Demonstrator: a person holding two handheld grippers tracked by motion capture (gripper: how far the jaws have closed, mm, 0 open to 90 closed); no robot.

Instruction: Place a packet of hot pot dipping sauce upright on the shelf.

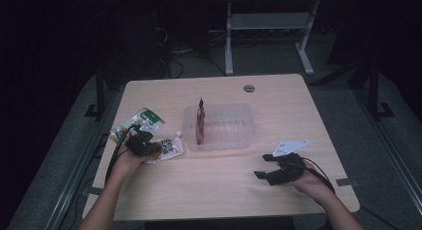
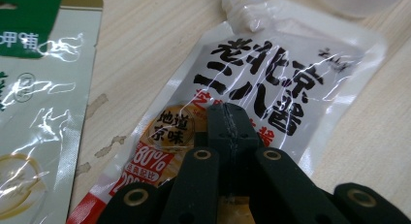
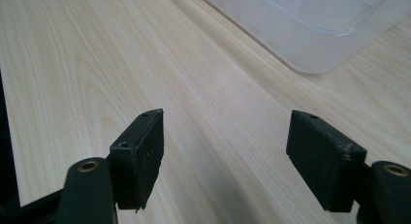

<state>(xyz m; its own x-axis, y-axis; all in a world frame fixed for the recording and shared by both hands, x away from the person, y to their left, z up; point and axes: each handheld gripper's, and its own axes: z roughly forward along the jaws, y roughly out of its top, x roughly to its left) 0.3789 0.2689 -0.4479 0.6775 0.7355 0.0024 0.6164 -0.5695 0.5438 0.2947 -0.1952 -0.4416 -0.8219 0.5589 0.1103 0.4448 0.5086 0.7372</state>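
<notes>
Left claw [image 2: 228, 118]: the jaws are pressed together with nothing visible between them. The tips sit over the lower middle of a white sauce pouch [image 2: 271, 88] that lies flat on the tabletop [image 2: 145, 44]; whether the tips touch the film cannot be told. The pouch carries large black characters, a round orange seal and a red panel, and its spout points away from the claw. In the high view the left claw [image 1: 142, 143] covers the near end of the pouch [image 1: 171, 147]. A green and white packet [image 2: 34, 112] lies just to the left of this claw, close beside the pouch.

Right claw [image 3: 228, 161]: the jaws stand wide apart with only bare tabletop between them. In the high view it [image 1: 266, 170] is held low over the near right part of the tabletop, pointing left.

Beyond both claws, a clear plastic tub [image 1: 239, 135] stands near the tabletop centre, well apart from the right claw. A dark red packet [image 1: 200, 121] stands upright inside the tub, at its left end. The tub corner [image 3: 315, 49] shows ahead and to the right of the right claw.
</notes>
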